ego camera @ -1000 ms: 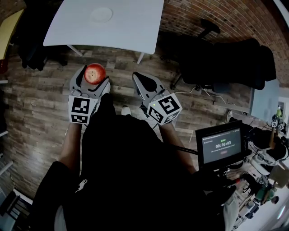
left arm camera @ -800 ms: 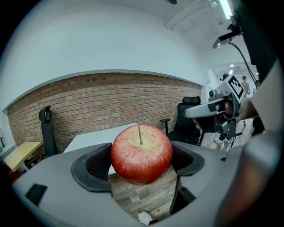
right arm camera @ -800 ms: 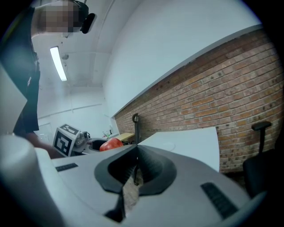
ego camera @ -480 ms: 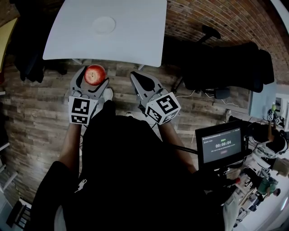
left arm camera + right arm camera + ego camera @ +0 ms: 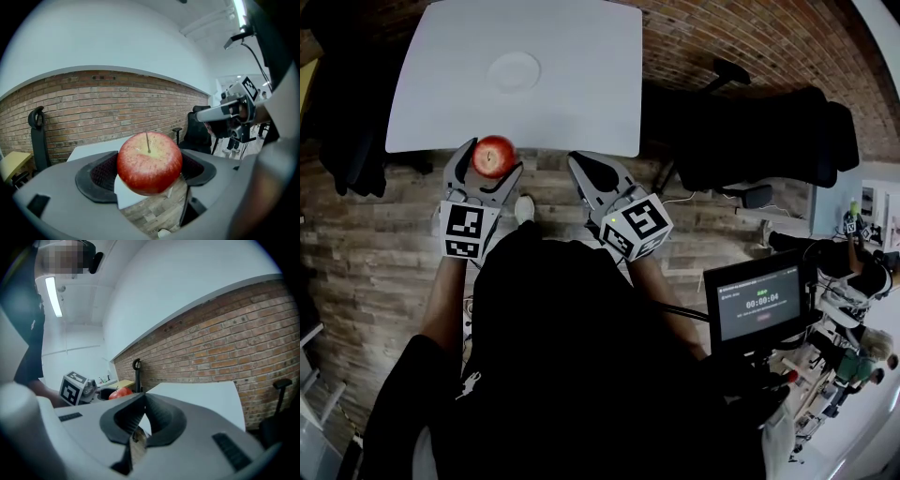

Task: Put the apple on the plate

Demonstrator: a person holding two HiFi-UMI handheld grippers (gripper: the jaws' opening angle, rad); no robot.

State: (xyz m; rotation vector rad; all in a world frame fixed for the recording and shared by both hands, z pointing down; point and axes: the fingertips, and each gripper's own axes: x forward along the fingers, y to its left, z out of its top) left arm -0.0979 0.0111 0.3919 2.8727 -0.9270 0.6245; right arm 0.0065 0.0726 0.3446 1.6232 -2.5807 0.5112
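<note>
A red apple with its stem up sits clamped between the jaws of my left gripper, held in the air just short of the white table's near edge. The left gripper view shows the apple filling the gap between the dark pads. A white round plate lies on the table, beyond the apple. My right gripper hangs beside the left one, its jaws closed together with nothing between them. In the right gripper view the apple shows at the left.
Wood plank floor lies below the grippers. A dark office chair stands right of the table before a brick wall. A small screen and cluttered gear sit at the right.
Both grippers and the apple have come closer to the table; the apple now sits right at the table's near edge. The grip on the apple is unchanged.
</note>
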